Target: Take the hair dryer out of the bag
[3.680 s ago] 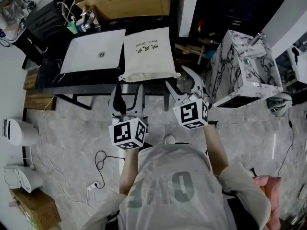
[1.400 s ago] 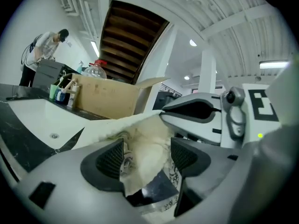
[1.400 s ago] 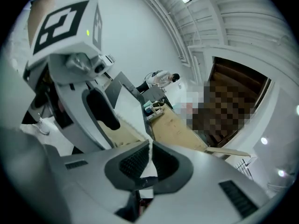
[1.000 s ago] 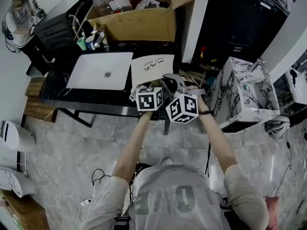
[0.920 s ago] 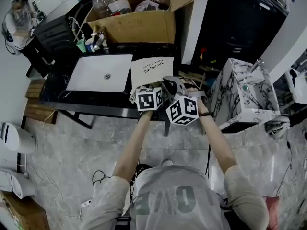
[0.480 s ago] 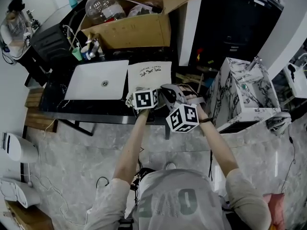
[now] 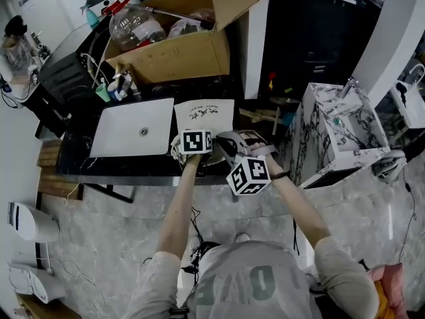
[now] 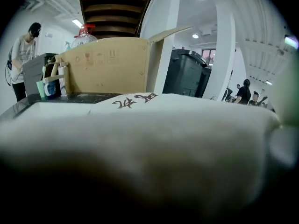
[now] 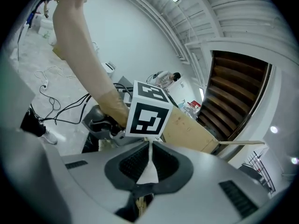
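A white cloth bag [image 7: 206, 115] with dark lettering lies flat on the black table [image 7: 133, 168]. No hair dryer shows in any view. My right gripper [image 7: 226, 140] reaches in from the right at the bag's near edge. In the right gripper view its jaws [image 9: 149, 149] are shut on a pinch of the white bag cloth [image 9: 148, 171]. My left gripper [image 7: 194, 141] is low at the bag's near left corner, its jaws hidden under its marker cube. The left gripper view is filled by blurred bag cloth [image 8: 177, 125], with no jaws visible.
A white tray [image 7: 133, 126] lies left of the bag. Behind stands an open cardboard box [image 7: 179, 55] holding a clear bottle [image 7: 133, 24]. Small bottles [image 7: 116, 85] cluster at the table's back left. A marbled cabinet [image 7: 332, 131] stands to the right.
From in front of the table, both grippers have come onto the bag's near edge. Over the last second the left gripper went forward and lower against the bag, while the right barely moved.
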